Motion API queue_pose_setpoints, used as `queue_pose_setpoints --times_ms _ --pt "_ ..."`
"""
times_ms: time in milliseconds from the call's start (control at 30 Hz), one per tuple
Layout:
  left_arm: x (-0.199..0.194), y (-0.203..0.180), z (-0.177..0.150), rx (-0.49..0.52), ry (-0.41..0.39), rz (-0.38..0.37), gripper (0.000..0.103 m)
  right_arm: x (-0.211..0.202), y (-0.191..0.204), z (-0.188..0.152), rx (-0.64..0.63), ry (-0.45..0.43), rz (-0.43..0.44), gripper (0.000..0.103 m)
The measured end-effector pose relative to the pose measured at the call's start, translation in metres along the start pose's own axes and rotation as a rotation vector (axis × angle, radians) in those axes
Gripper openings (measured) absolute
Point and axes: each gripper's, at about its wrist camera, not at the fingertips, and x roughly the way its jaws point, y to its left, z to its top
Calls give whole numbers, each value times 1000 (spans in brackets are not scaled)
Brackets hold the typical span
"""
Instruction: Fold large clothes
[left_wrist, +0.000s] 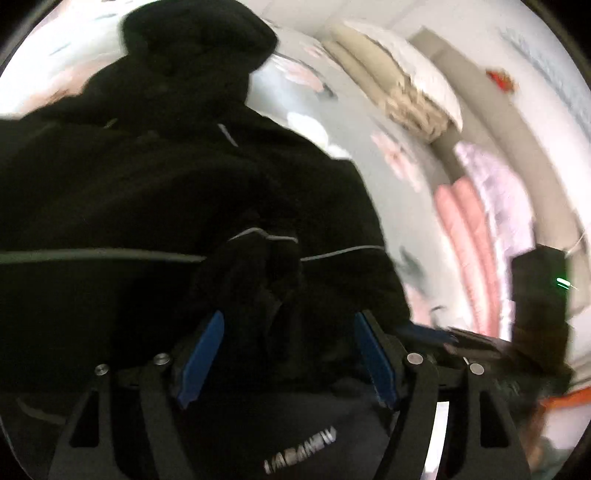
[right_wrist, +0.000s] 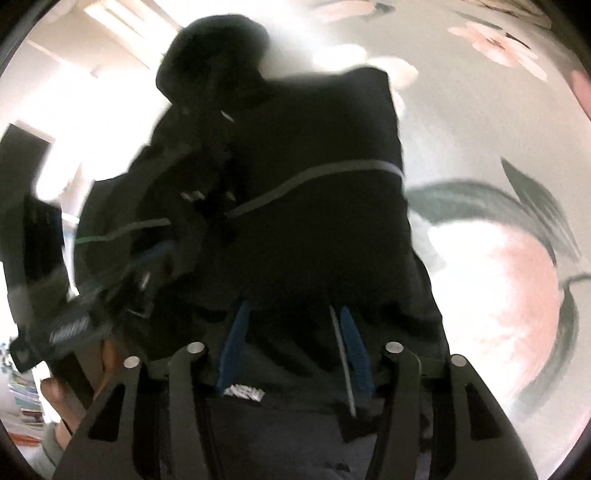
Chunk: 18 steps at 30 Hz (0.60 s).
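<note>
Black hooded jacket (left_wrist: 155, 177) with thin grey piping lies spread on a floral bedsheet (left_wrist: 354, 122), hood end far from both cameras, hem end nearest. Left gripper (left_wrist: 288, 354) sits at the hem, blue pads (left_wrist: 201, 354) apart with a bunched wad of jacket fabric between them, not pinched as far as the frame shows, so fingers open around cloth. Right gripper (right_wrist: 293, 347) also at the hem, just beside the printed logo (right_wrist: 245, 393), blue pads (right_wrist: 232, 350) spread with black fabric and a white drawstring (right_wrist: 343, 362) lying between; jaws read as open, no clamp visible. In the right view the left tool shows blurred at the jacket's left side. Folded beige blankets (left_wrist: 373, 77) and pink bedding (left_wrist: 465, 240) are stacked past the jacket's right edge. Judgement: the step is taking hold of the bottom hem for the lengthwise fold toward the hood, early to mid task. Next move calls for both jaws closing on the hem layers together, then lifting evenly and carrying toward the hood; uneven grip would skew the fold, and the drawstring could snag
</note>
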Motion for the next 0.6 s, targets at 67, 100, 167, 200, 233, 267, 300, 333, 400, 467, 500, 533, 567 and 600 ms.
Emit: queue_pose_setpoints --times_ms 67,100,167,200,233,267,300,333,400,467,500,533,567,600 --pt "-21 12 -6 -50 -35 -6 75 5 7 11 -1 -2 23 73" --pt "-35 22 -9 -85 -57 4 75 10 12 17 -4 2 30 73" --pt "-57 38 -14 -139 -89 32 75 17 19 26 -11 24 17 74" --pt "-66 47 -15 -162 -103 49 75 18 22 28 -26 40 -11 74" --pt "-75 55 -18 -182 -115 68 75 18 25 28 -54 67 -62 73" --pt "-80 60 -18 -200 -128 87 75 18 25 25 -70 103 -120 71" --pt "-87 68 -20 -217 -140 100 75 19 21 20 -63 149 -156 71" --pt "-93 75 -20 -233 -152 110 75 17 15 15 -48 189 -175 71" --pt "-100 85 -19 -257 -173 125 75 8 2 3 -12 246 -193 72" --pt "-100 92 -17 -278 -188 120 75 -8 2 2 0 228 -190 72" --pt "-100 97 -16 -289 -194 110 75 -17 7 5 1 196 -181 72" --pt "-100 99 -16 -295 -195 105 75 -24 11 8 -3 164 -163 72" --pt "-99 101 -16 -298 -195 105 75 -29 21 16 -12 117 -126 72" --pt "-101 103 -16 -296 -194 110 75 -28 31 25 -26 74 -79 72"
